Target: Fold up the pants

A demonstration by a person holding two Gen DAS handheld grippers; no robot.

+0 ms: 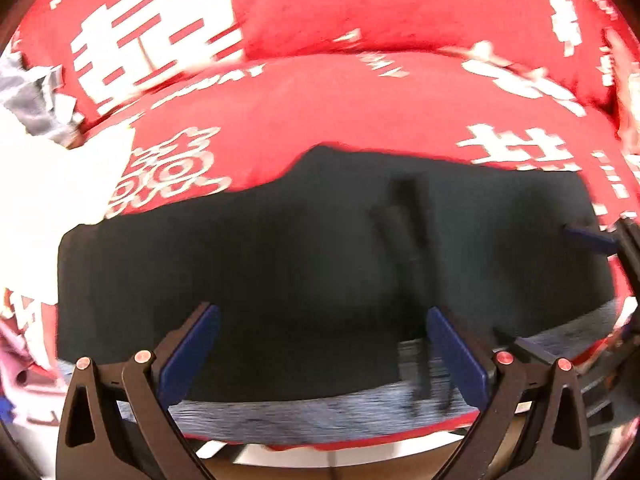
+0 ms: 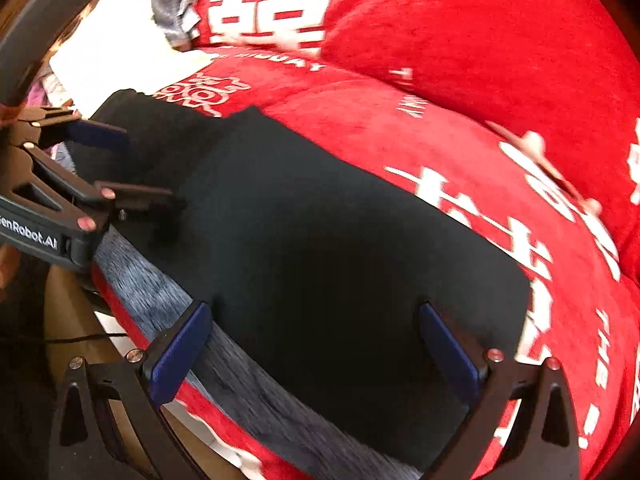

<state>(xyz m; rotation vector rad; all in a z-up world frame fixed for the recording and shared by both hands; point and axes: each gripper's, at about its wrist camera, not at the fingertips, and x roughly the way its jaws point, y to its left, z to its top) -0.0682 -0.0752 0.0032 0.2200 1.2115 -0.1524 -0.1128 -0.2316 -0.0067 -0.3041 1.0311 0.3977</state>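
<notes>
Black pants (image 1: 280, 248) lie folded flat on a red blanket, with a grey ribbed waistband (image 1: 320, 412) along the near edge. They also show in the right wrist view (image 2: 320, 248). My left gripper (image 1: 322, 344) is open above the near part of the pants, holding nothing. My right gripper (image 2: 316, 344) is open over the near right end of the pants, empty. The left gripper shows at the left of the right wrist view (image 2: 124, 168), over the pants' left end. A right gripper fingertip (image 1: 588, 236) shows at the right edge of the left wrist view.
The red blanket (image 1: 360, 112) with white characters covers the bed, with a red pillow (image 2: 480, 40) behind. White and grey cloth (image 1: 52, 160) lies at the far left. The bed's edge and the floor (image 2: 68, 312) are just below the waistband.
</notes>
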